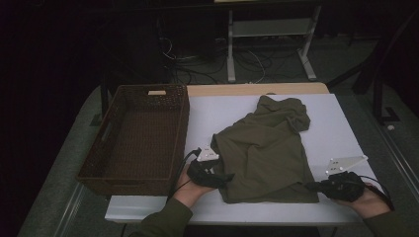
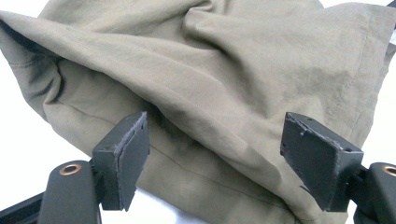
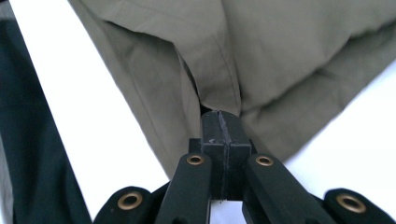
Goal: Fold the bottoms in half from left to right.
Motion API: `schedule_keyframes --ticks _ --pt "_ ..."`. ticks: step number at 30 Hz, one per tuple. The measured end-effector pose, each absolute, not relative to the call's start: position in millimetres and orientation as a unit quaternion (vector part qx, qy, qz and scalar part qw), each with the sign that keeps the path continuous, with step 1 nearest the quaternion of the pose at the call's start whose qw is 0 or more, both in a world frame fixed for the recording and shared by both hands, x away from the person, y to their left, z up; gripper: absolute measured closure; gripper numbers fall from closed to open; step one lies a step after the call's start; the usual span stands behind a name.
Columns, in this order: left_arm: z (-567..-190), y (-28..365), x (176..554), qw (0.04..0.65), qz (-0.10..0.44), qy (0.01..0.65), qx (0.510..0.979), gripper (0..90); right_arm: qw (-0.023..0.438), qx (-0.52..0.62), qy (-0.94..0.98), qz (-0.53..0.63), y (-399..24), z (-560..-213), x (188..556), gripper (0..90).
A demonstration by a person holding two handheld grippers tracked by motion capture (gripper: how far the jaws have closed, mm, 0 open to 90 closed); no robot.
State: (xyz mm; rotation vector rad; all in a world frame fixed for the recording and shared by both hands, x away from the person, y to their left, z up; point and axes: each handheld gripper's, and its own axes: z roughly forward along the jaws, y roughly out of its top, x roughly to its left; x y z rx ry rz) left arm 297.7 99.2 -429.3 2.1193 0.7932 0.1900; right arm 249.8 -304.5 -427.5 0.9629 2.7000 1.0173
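Olive shirt [image 1: 267, 153] lies rumpled on the white surface [image 1: 341, 123], its hem pinched between the pressed-together jaws of the right gripper [image 3: 219, 122]. The left gripper [image 2: 215, 158] has its jaws spread (fabric between them, unpressed). Beyond it stands a wicker basket [image 1: 179, 133].
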Motion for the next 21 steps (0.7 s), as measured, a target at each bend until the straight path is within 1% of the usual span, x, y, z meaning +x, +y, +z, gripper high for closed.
schedule_keyframes --ticks 2,3,5,6,8,10,13,16,18,20,21 --pt "-430 100 299 0.416 0.076 0.318 0.849 24.9 0.051 0.320 0.884 0.337 -309 -427 250 86.9" --pt "-431 99 299 0.415 0.073 0.321 0.848 25.3 0.058 0.326 0.878 0.344 -311 -426 251 80.2" --pt "-432 99 300 0.411 0.072 0.322 0.850 26.0 0.067 0.344 0.863 0.364 -315 -421 254 73.0" --pt "-433 99 301 0.410 0.071 0.323 0.850 26.2 0.071 0.351 0.856 0.373 -316 -419 257 67.1" --pt "-434 99 302 0.409 0.069 0.324 0.851 26.5 0.077 0.365 0.845 0.383 -318 -418 266 62.5" --pt "-435 98 302 0.408 0.068 0.325 0.851 26.5 0.084 0.381 0.836 0.385 -317 -420 277 55.8" --pt "-435 98 302 0.407 0.067 0.326 0.851 26.6 0.085 0.410 0.822 0.386 -317 -424 296 49.8" --pt "-436 98 302 0.404 0.065 0.328 0.852 26.6 0.076 0.428 0.810 0.393 -316 -428 313 49.1" --pt "-436 98 303 0.401 0.064 0.329 0.852 27.0 0.062 0.436 0.803 0.402 -315 -430 322 50.4" --pt "-437 98 304 0.402 0.062 0.327 0.853 27.8 0.051 0.438 0.803 0.401 -312 -432 329 54.6" --pt "-437 98 304 0.402 0.060 0.328 0.853 28.6 0.051 0.437 0.807 0.394 -310 -434 332 59.9"
